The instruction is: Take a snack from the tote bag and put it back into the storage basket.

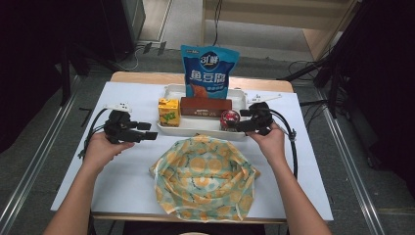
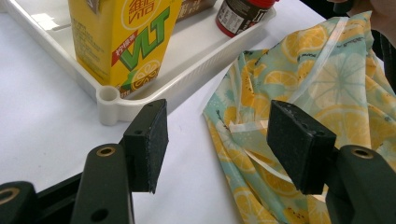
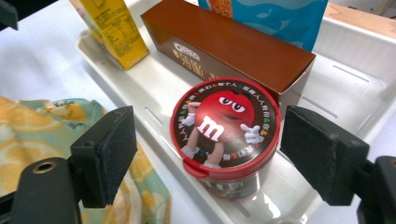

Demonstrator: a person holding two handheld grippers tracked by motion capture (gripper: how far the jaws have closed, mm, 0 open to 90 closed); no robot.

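A white tray holds a yellow drink carton, a long brown box, a round red-lidded candy tub and an upright blue snack bag. In front of it lies a lemon-print cloth bag, mouth up. My right gripper is open, its jaws on either side of the candy tub without touching it. My left gripper is open left of the tray; its jaws frame the tray corner and the cloth bag's edge, with the carton just beyond.
A white sheet covers the wooden table. Black cables trail from both grippers over the table's sides. The floor, cables and dark stands surround the table; wooden furniture stands behind it.
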